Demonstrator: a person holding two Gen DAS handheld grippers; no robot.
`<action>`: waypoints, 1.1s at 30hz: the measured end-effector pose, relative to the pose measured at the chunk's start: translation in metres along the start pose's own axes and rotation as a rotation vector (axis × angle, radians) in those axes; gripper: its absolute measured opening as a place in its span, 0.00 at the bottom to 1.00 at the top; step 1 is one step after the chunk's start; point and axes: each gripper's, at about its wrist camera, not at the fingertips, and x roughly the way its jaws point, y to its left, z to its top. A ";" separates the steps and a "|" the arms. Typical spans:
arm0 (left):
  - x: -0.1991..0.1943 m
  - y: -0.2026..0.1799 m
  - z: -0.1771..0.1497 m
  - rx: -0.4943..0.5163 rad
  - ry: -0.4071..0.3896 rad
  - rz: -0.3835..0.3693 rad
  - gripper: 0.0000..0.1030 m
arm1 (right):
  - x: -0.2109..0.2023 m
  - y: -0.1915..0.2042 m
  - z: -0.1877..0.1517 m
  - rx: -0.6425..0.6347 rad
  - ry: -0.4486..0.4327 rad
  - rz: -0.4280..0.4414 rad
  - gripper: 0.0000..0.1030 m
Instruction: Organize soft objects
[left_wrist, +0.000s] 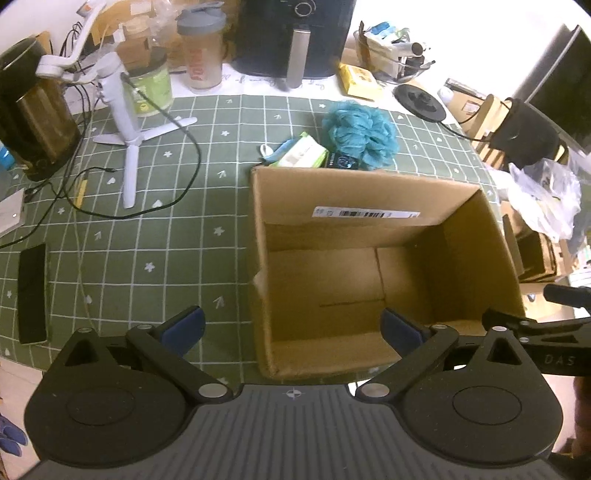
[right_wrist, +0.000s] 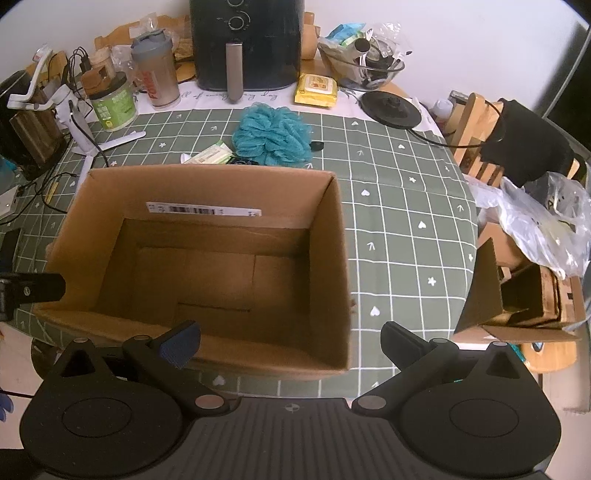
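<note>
Sponge (left_wrist: 360, 134) sat behind the empty box (left_wrist: 369, 184), left gripper (left_wrist: 291, 328) hovering wide apart over the near wall, probably readying a reach. Right gripper (right_wrist: 290, 345) waited equally spread, sponge (right_wrist: 273, 134) beyond the box (right_wrist: 207, 177).

Black arm of the other gripper (left_wrist: 554, 347), seen at the left wrist view's edge: letters "DAS". White barcode label (right_wrist: 203, 210) inside the brown cardboard box (right_wrist: 332, 258): print illegible (too small).

The cardboard box (left_wrist: 369, 236) hides the near side of the dark packet (left_wrist: 343, 161) at twelve o'clock. The barcode label (right_wrist: 203, 210) print is too small to read. The air fryer (right_wrist: 246, 40) top is cut off.
</note>
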 end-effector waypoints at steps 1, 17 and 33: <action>0.001 -0.002 0.001 -0.001 0.002 -0.003 1.00 | 0.001 -0.003 0.001 0.000 -0.001 0.005 1.00; 0.014 -0.031 0.017 -0.005 0.021 0.012 1.00 | 0.018 -0.041 0.021 -0.021 0.016 0.058 1.00; 0.009 -0.029 0.026 -0.048 -0.006 0.045 1.00 | 0.025 -0.074 0.030 -0.008 0.002 0.098 1.00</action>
